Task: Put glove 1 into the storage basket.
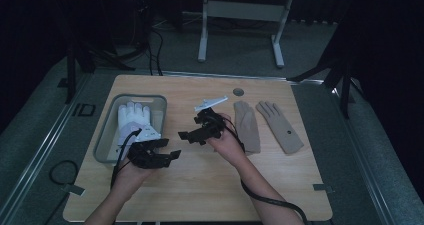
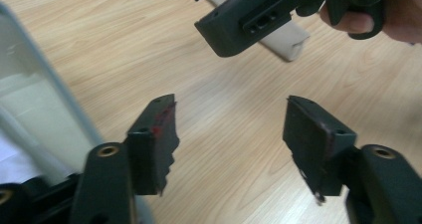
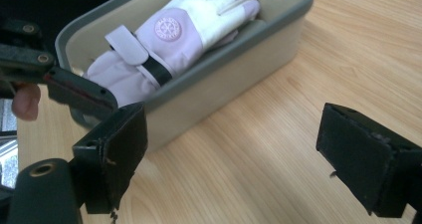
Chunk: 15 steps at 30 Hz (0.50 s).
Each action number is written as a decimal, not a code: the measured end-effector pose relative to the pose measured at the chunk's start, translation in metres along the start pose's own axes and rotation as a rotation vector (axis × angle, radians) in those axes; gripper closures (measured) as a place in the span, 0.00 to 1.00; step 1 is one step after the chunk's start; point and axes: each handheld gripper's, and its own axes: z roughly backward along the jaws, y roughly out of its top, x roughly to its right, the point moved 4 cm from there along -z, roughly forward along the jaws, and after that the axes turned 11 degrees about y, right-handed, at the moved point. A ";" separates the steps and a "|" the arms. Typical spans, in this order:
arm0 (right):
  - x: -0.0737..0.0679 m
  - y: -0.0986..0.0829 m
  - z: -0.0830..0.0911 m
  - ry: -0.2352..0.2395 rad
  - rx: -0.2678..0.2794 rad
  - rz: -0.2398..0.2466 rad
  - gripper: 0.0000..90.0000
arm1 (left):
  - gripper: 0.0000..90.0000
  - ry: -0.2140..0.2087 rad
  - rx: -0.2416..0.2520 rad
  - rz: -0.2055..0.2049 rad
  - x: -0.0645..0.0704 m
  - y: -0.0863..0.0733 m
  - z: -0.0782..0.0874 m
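A white and lilac glove (image 1: 131, 119) (image 3: 174, 37) lies inside a grey bin (image 1: 107, 130) (image 3: 239, 69) at the table's left. Two beige gloves lie flat at the right: one (image 1: 247, 125) by my right hand, the other (image 1: 280, 126) farther right. My left gripper (image 1: 167, 149) (image 2: 231, 134) hovers open just right of the bin's near corner, nothing between its jaws. My right gripper (image 1: 189, 131) (image 3: 231, 154) is open at mid-table, pointing left toward the bin, and holds nothing. In the left gripper view, a folded beige glove (image 2: 286, 37) shows behind the right gripper's jaw.
The wooden table (image 1: 200, 185) has a round grommet (image 1: 238, 91) near its far edge. Cables (image 1: 270, 200) trail from both grippers off the near edge. Beyond the table stand a white desk frame (image 1: 240, 15) and dark stands on a grey floor.
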 end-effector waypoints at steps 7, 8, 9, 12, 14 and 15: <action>0.006 -0.018 0.012 -0.010 0.001 0.011 0.15 | 0.18 -0.049 0.010 -0.010 0.016 -0.001 -0.011; 0.009 -0.023 0.016 -0.012 0.005 -0.003 0.15 | 0.18 -0.051 0.016 -0.011 0.018 -0.002 -0.013; 0.011 -0.026 0.018 -0.019 0.009 -0.004 0.14 | 0.18 -0.062 0.030 -0.006 0.019 -0.002 -0.014; 0.017 -0.036 0.024 -0.025 0.014 -0.027 0.14 | 0.18 -0.092 0.056 -0.020 0.026 -0.006 -0.019; 0.019 -0.039 0.026 -0.025 0.017 -0.037 0.14 | 0.18 -0.101 0.065 -0.039 0.032 -0.010 -0.023; 0.024 -0.044 0.031 -0.028 0.033 -0.057 0.13 | 0.18 -0.101 0.063 -0.068 0.038 -0.016 -0.030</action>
